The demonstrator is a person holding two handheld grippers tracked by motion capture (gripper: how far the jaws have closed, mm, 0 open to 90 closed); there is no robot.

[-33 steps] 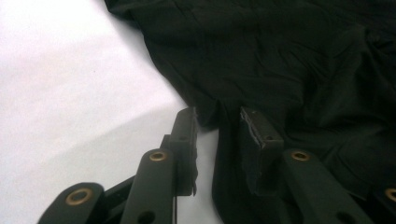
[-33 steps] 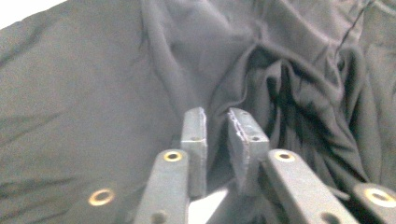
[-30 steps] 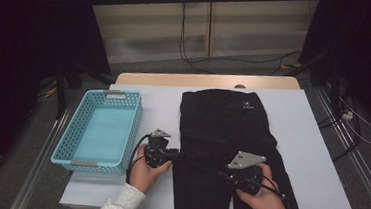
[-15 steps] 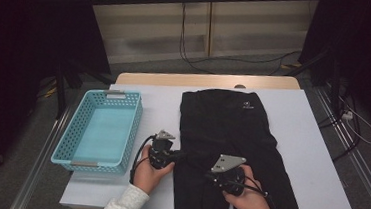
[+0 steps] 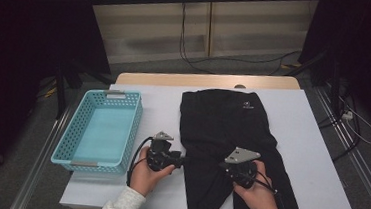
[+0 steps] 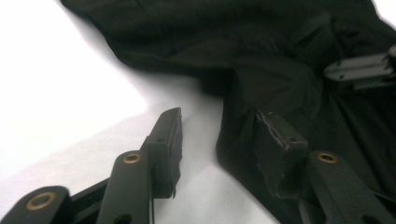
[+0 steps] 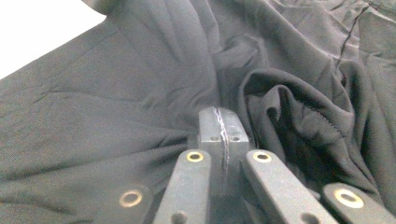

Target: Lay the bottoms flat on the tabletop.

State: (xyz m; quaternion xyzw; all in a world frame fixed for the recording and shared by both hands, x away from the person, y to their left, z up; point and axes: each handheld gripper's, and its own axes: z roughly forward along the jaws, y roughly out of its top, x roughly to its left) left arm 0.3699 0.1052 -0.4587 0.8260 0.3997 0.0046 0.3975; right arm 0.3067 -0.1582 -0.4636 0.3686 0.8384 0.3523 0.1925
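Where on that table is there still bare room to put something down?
The white strip between the blue basket and the black garment, and right of the garment to the table edge. Crowded at the front, where both grippers work.

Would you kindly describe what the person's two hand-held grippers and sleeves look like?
Each hand-held gripper, left and right, is black, with a grey three-cornered plate on top and a black trailing cable. Their jaws are black bars with brass-coloured rivets. The person's sleeves are light grey.

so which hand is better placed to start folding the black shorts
Right. The right tongs are shut on a pinch of the black shorts, while the left tongs, which have just been opening, stand open at the hem.
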